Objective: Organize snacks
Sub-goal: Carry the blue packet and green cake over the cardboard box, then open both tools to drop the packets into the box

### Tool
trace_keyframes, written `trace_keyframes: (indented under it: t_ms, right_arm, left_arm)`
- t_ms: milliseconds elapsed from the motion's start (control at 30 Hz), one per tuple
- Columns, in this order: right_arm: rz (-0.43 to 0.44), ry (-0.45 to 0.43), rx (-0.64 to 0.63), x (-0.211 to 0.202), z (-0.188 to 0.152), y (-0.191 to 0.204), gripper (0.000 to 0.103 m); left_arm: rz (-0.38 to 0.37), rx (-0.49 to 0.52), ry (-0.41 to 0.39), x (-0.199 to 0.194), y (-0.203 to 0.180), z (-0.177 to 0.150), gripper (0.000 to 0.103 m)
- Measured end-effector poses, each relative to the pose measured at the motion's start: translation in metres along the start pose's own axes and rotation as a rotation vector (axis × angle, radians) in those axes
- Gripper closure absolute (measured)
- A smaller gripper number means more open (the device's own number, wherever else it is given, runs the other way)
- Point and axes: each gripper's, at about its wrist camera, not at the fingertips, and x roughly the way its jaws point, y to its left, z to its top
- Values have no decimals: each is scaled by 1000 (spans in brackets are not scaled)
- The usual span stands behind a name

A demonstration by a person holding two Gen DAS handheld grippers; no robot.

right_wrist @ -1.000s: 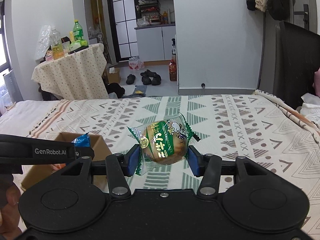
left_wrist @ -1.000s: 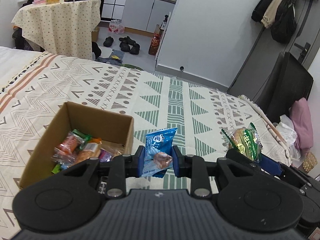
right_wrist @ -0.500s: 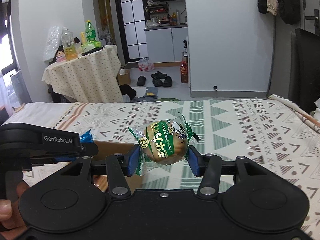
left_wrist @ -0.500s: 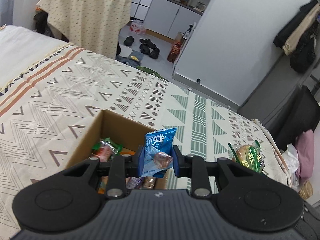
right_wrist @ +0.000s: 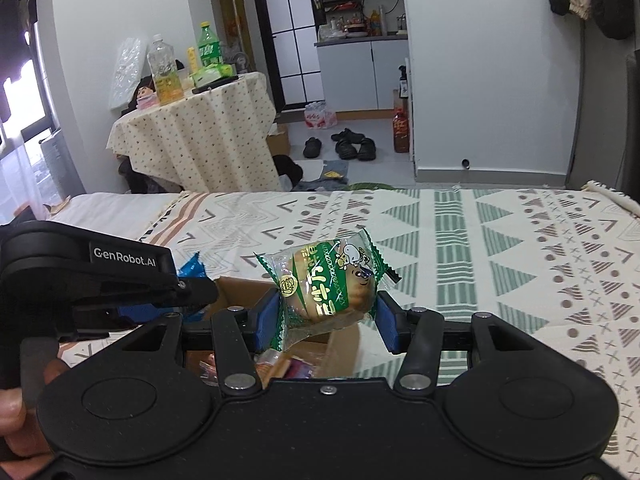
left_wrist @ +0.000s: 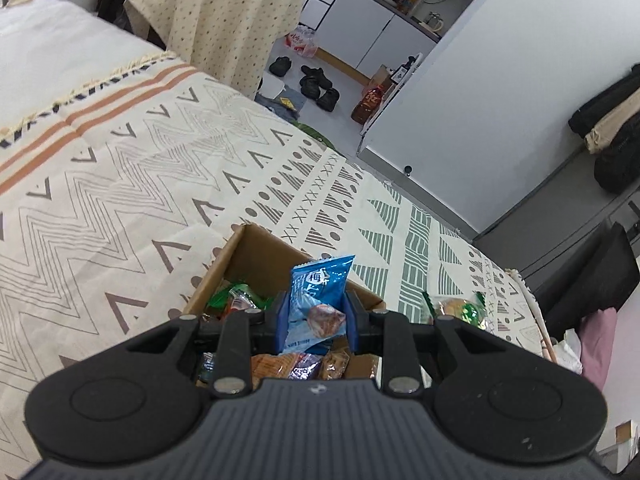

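My left gripper [left_wrist: 316,316] is shut on a blue snack packet [left_wrist: 318,300] and holds it over the open cardboard box [left_wrist: 256,256], which lies on the patterned bedspread with several wrapped snacks [left_wrist: 236,298] inside. My right gripper [right_wrist: 326,314] is shut on a green-wrapped bun [right_wrist: 330,286] above the box's right part [right_wrist: 340,346]. The bun [left_wrist: 456,306] shows to the right in the left wrist view. In the right wrist view the left gripper [right_wrist: 120,280] sits at the left, with the blue packet's tip [right_wrist: 192,268] behind it.
The bedspread [left_wrist: 120,200] stretches wide to the left and beyond the box. Past the bed stand a cloth-covered table [right_wrist: 196,132] with bottles, shoes [right_wrist: 344,146] on the floor and a white wall [right_wrist: 488,80]. A dark chair [left_wrist: 592,280] and pink cloth are at the right.
Both grippers have moved left over the bed with their snacks; the box has slid from the left side to directly beneath them. The left gripper has also rolled.
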Motion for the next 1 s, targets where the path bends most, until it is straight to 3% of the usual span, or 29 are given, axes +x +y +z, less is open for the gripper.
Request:
trace_keyframes:
  t_ms: [467, 633, 700, 800, 933, 1000]
  right_arm:
    - [33, 64, -7, 43, -2, 18, 53]
    - [54, 84, -5, 54, -2, 22, 53]
    - [74, 92, -7, 57, -2, 23, 48]
    - [87, 81, -11, 54, -1, 25, 27]
    - [67, 69, 8, 43, 0, 15, 25]
    - [58, 66, 22, 37, 0, 8, 25]
  left_arm:
    - [43, -138, 49, 35, 27, 10, 71]
    - [79, -150, 38, 32, 31, 11, 60]
    - [99, -156, 32, 30, 33, 11, 55]
    - [119, -152, 37, 30, 33, 11, 53]
    - [139, -131, 34, 31, 28, 7, 43]
    - [167, -120, 35, 30, 24, 4, 33]
